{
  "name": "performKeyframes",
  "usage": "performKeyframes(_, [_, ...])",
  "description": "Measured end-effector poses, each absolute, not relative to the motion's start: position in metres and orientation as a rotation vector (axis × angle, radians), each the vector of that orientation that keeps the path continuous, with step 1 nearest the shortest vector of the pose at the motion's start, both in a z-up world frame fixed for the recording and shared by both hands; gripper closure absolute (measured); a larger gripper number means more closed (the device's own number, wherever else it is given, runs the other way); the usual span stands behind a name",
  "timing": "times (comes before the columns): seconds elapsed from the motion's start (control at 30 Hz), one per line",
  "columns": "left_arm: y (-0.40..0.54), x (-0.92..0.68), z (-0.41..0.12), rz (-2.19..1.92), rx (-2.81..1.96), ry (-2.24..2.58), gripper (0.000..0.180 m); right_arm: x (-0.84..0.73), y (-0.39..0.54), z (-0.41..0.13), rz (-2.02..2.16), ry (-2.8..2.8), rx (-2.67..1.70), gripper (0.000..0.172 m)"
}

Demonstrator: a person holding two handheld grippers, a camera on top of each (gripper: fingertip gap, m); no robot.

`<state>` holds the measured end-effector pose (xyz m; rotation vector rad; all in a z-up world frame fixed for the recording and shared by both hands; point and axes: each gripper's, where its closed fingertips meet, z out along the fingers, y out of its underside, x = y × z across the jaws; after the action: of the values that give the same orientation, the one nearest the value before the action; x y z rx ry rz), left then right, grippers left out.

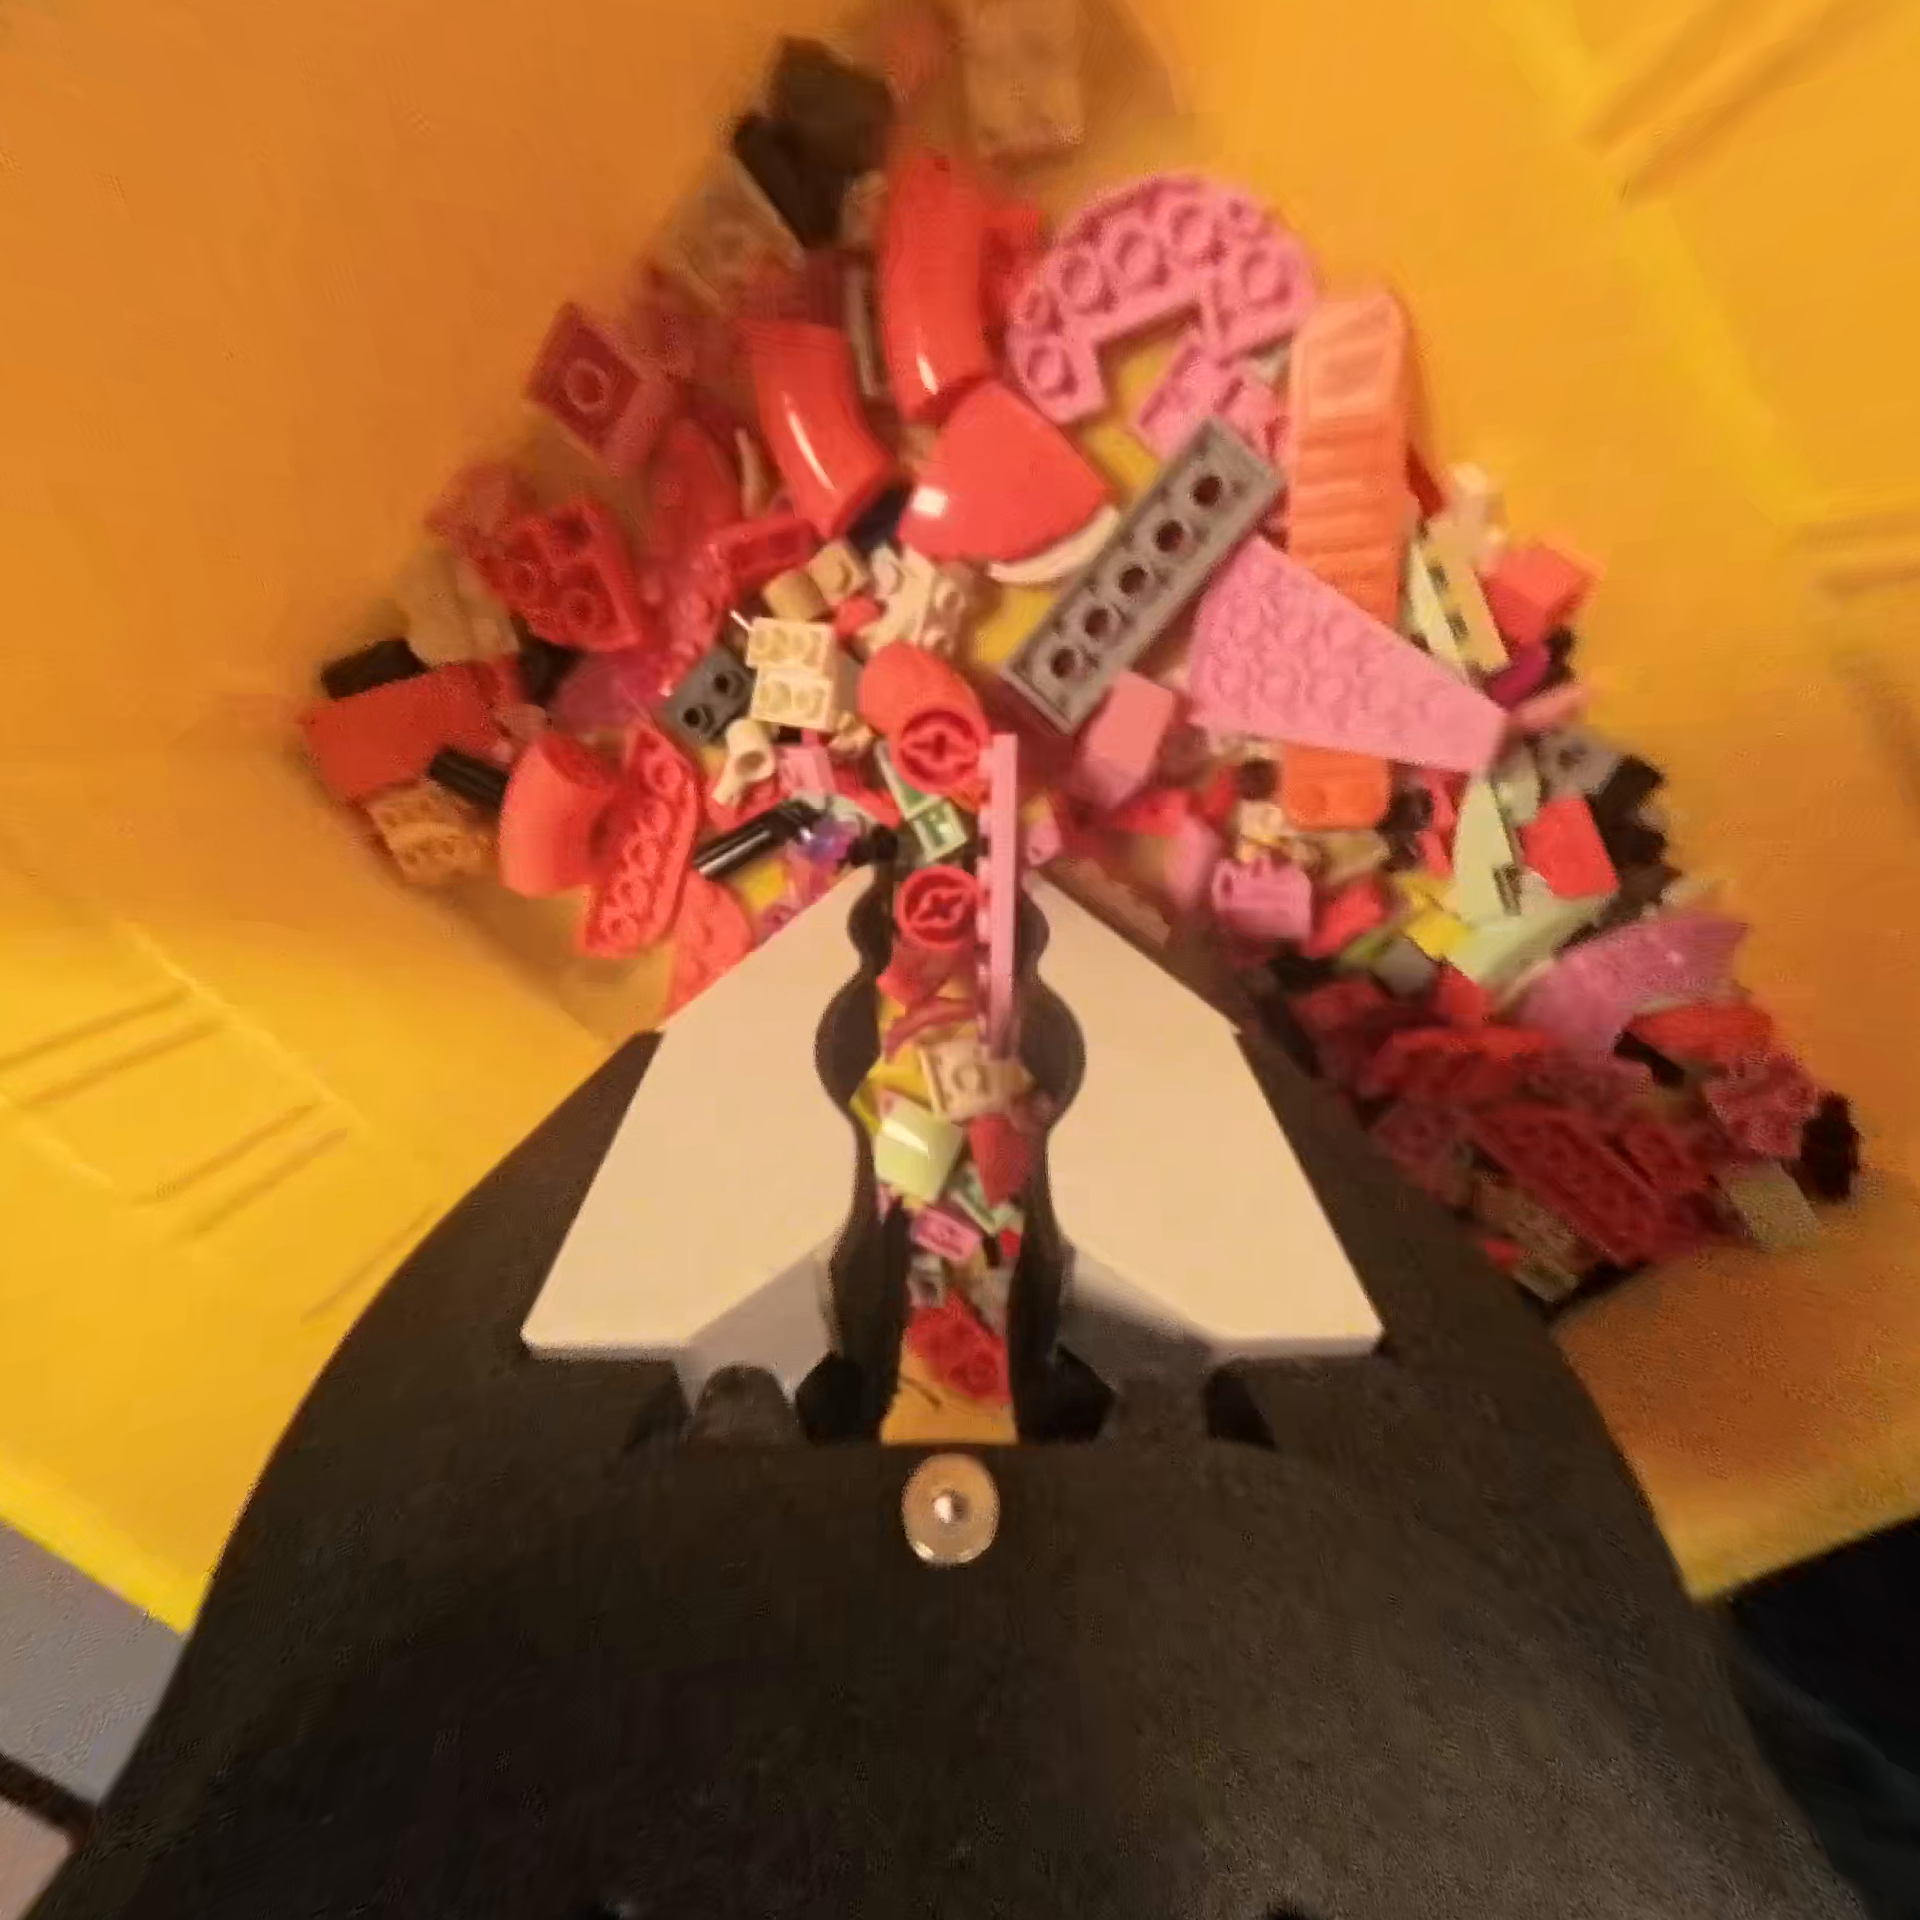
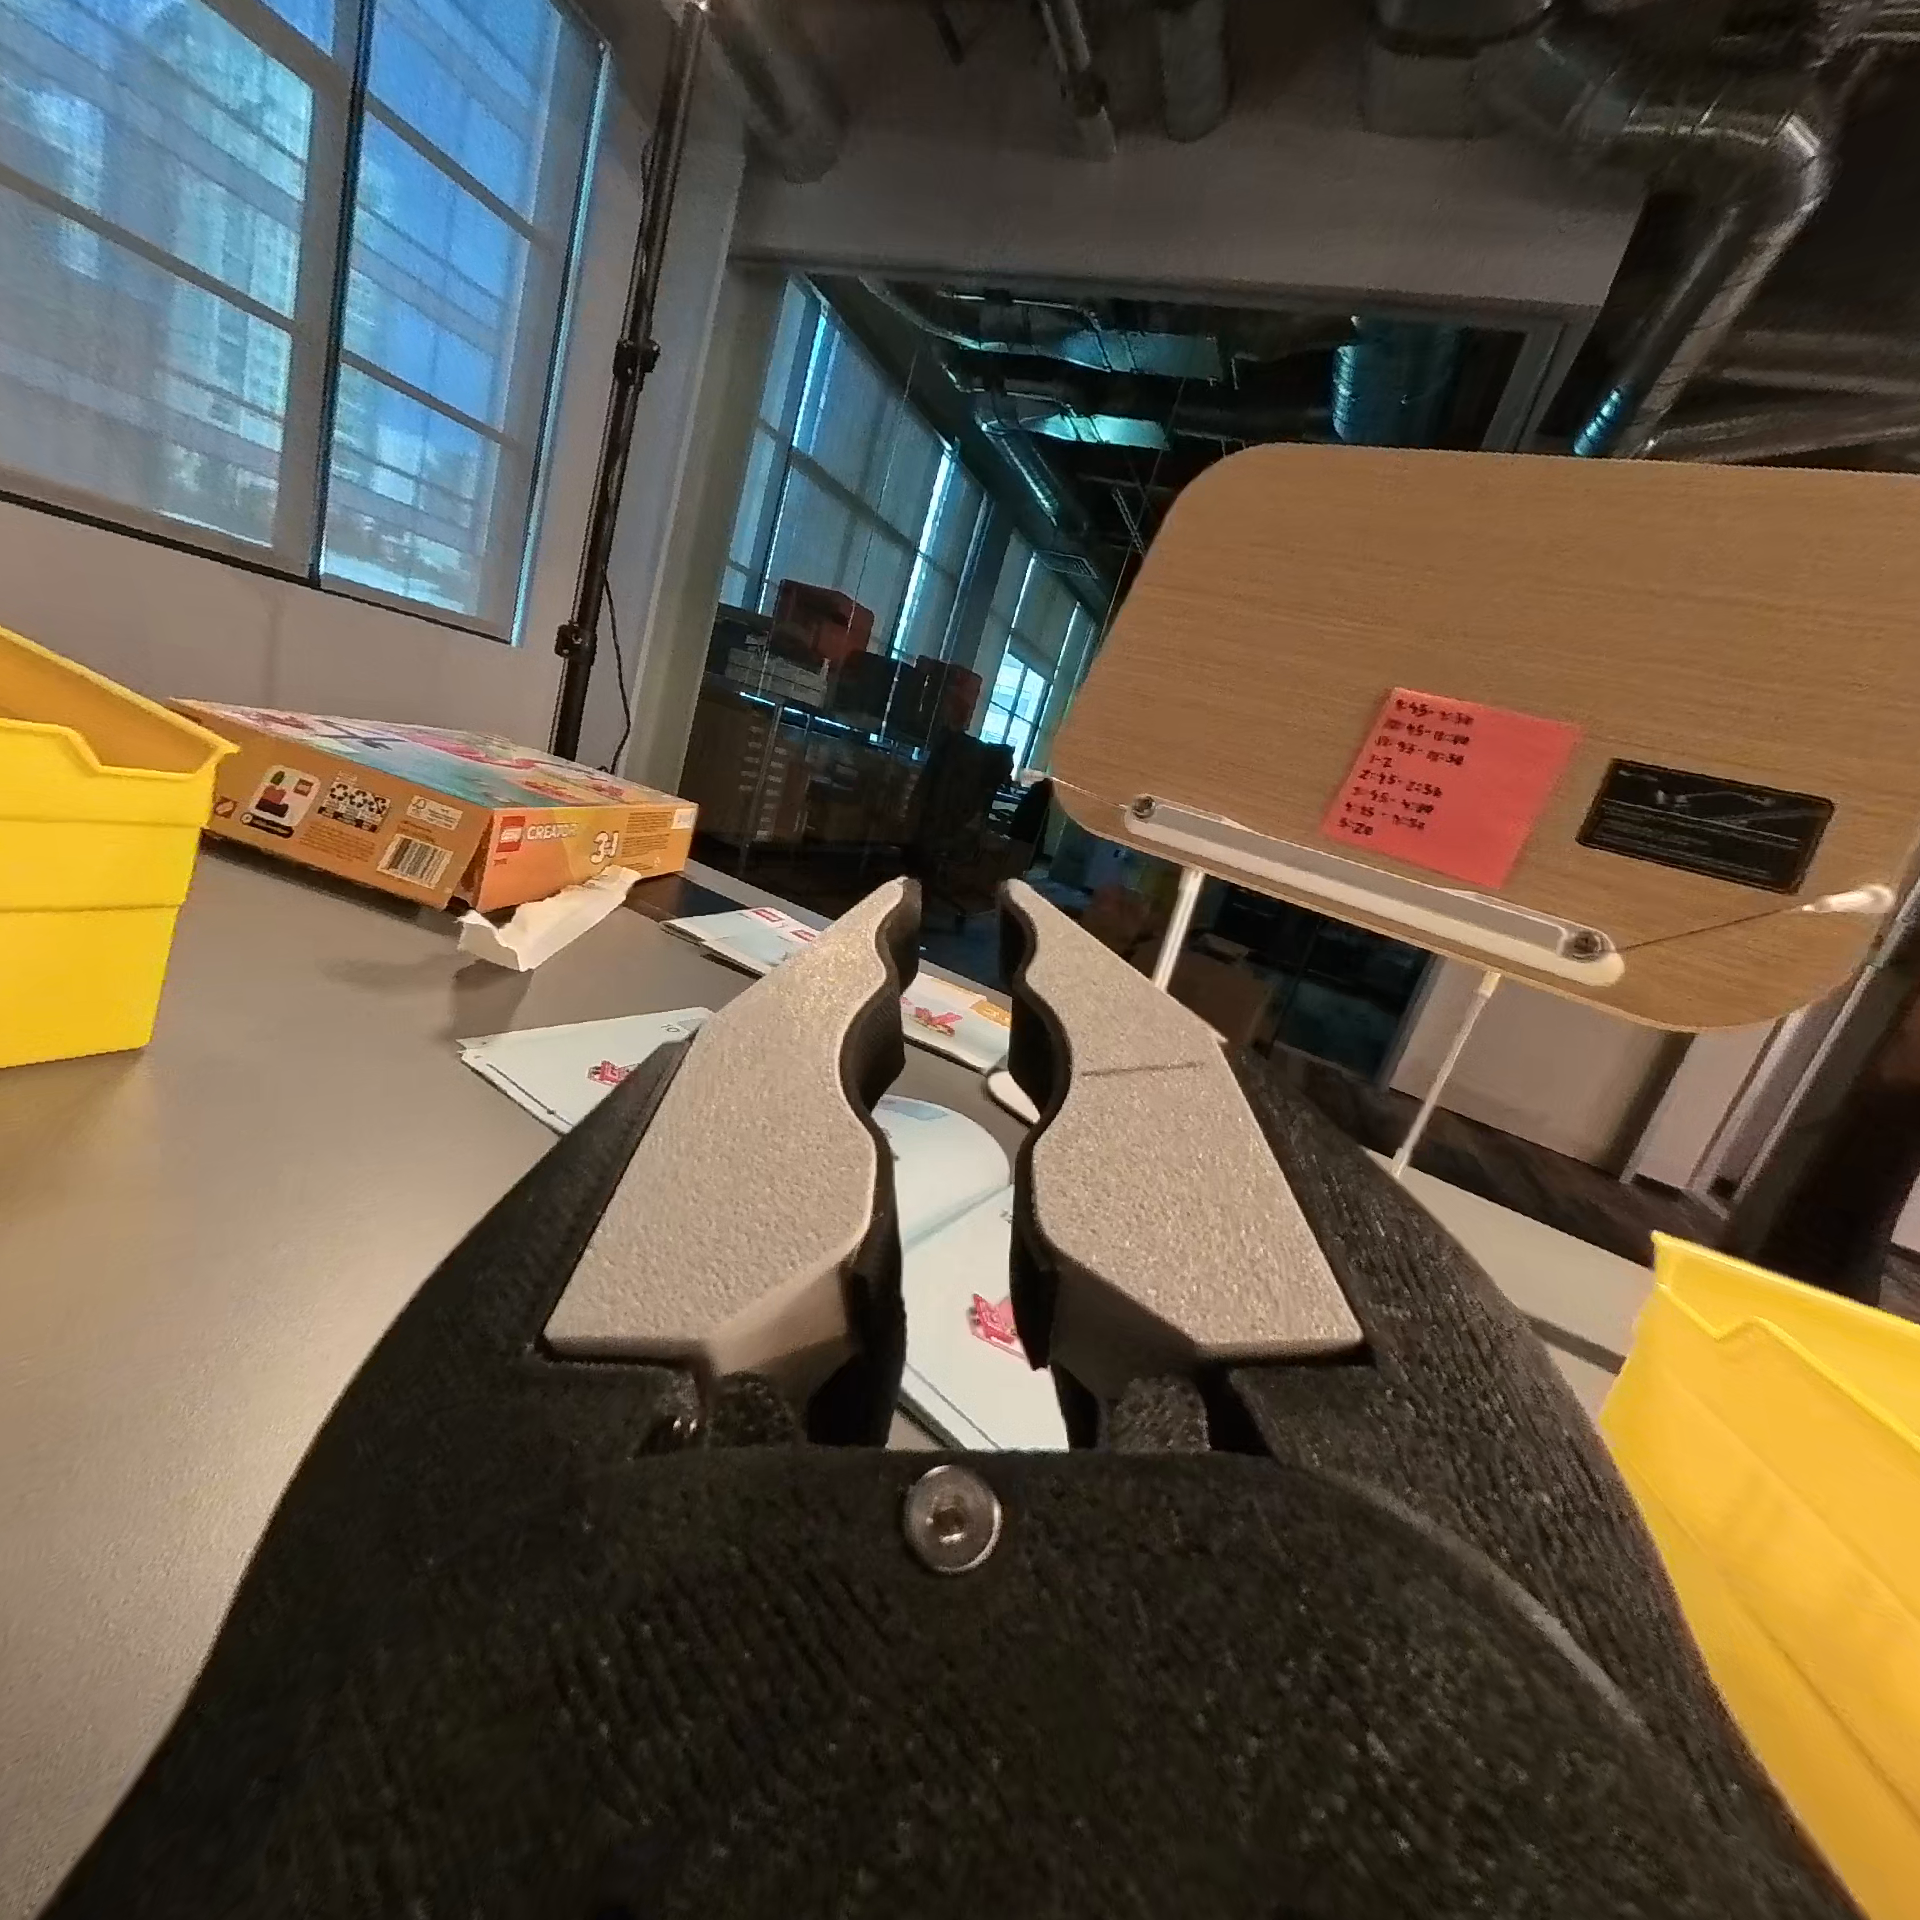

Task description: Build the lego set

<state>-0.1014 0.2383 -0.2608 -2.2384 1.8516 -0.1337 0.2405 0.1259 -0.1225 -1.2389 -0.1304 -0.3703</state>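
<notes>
In the left wrist view my left gripper (image 1: 956, 883) is down inside a yellow bin (image 1: 260, 520), over a heap of loose toy bricks (image 1: 1039, 540) in red, pink, grey and cream. Its fingers are shut on a long pink plate (image 1: 1003, 831) that stands on edge between the pads. A red round piece (image 1: 935, 906) sits between the plate and the left pad, and a second red round piece (image 1: 940, 743) lies against the plate farther out. In the right wrist view my right gripper (image 2: 958, 894) is raised over a grey table (image 2: 260, 1195). Its fingers stand a little apart with nothing between them.
On the table are a yellow bin (image 2: 83, 831) at the left, another yellow bin (image 2: 1766, 1507) at the right, an opened toy-brick box (image 2: 436, 800) and light blue leaflets (image 2: 582, 1060). A wooden board (image 2: 1455, 623) on a white stand bears a red note. My hands' fingertips stand some 40 centimeters from each other.
</notes>
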Motion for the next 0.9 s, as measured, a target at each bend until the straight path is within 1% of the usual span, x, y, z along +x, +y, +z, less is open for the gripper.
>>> performKeyframes(0.17, [0.258, -0.095, -0.25, -0.226, -2.313, 1.64, 0.16, 0.238, 0.126, -0.122, -0.393, -0.147, -1.236, 0.161])
performKeyframes(0.2, [0.256, -0.095, -0.243, -0.231, -2.295, 1.618, 0.153, 0.239, 0.125, -0.122, -0.392, -0.138, -1.235, 0.161])
performKeyframes(0.23, [0.251, -0.096, -0.238, -0.236, -2.274, 1.625, 0.14, 0.241, 0.125, -0.122, -0.388, -0.129, -1.236, 0.161])
performKeyframes(0.33, [0.229, -0.106, -0.229, -0.202, -2.213, 1.742, 0.136, 0.247, 0.126, -0.124, -0.375, -0.096, -1.245, 0.161])
performKeyframes(0.47, [0.209, -0.127, -0.231, -0.118, -2.19, 1.88, 0.147, 0.247, 0.126, -0.124, -0.38, -0.094, -1.249, 0.161])
performKeyframes(0.53, [0.201, -0.139, -0.237, -0.093, -2.216, 1.95, 0.16, 0.248, 0.126, -0.124, -0.381, -0.091, -1.248, 0.161])
performKeyframes(0.67, [0.189, -0.157, -0.253, -0.087, -2.289, 2.047, 0.167, 0.249, 0.126, -0.124, -0.378, -0.083, -1.249, 0.161])
performKeyframes(0.7, [0.192, -0.158, -0.255, -0.059, -2.259, 2.057, 0.177, 0.249, 0.126, -0.124, -0.378, -0.083, -1.249, 0.161])
performKeyframes(0.77, [0.196, -0.157, -0.255, 0.003, -2.214, 2.082, 0.18, 0.249, 0.126, -0.124, -0.38, -0.085, -1.25, 0.161])
performKeyframes(0.9, [0.214, -0.15, -0.26, 0.099, -2.186, 2.073, 0.18, 0.25, 0.126, -0.124, -0.374, -0.078, -1.25, 0.161])
